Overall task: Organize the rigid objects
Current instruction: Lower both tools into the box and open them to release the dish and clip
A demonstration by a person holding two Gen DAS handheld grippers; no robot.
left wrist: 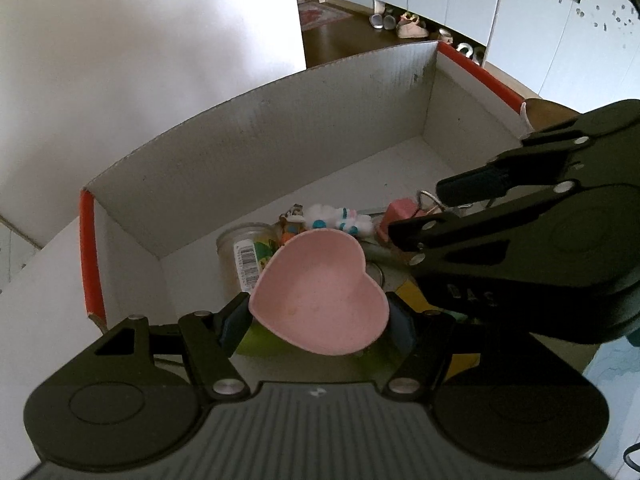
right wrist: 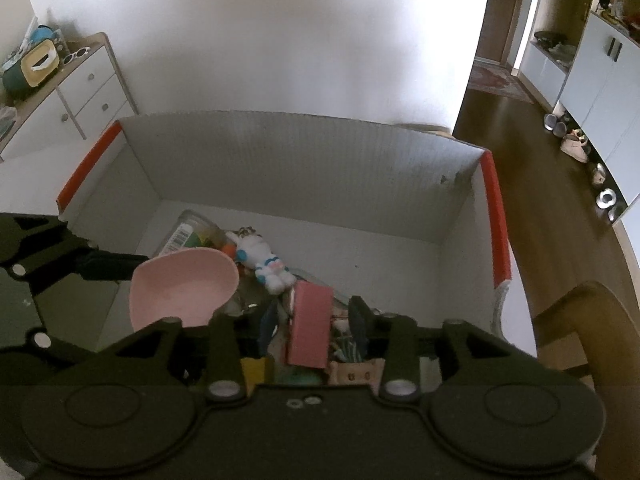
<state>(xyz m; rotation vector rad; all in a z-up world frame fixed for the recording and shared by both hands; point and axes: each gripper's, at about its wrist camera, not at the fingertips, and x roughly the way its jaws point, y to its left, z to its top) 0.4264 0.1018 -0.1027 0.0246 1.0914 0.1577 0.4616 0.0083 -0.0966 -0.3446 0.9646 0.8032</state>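
Pink heart-shaped bowl is up in the left gripper, clamped across its width between the two pads, rim up and tipped a little toward the far wall of the box. It hangs over the near left part of the box, above the pile and not resting on it as far as the left wrist view shows. Holding it by the sides keeps the hollow facing up, which looks like the way to set it down flat.

Over on the right, the right gripper sits low at the near edge of the box with its jaws parted either side of a pink block. The pads do not appear to press on it, so I read that as released, the block lying on the heap. No other thing is in its jaws.

Along the middle of the box floor lies the rest of the collection: a clear jar with a barcode label on its side toward the left wall, a small white and blue figure just beside it, a metal ring and some yellow and green pieces nearer the front. The far right corner is bare cardboard, so there is room for the bowl. My call: bowl next, lowered into the box.
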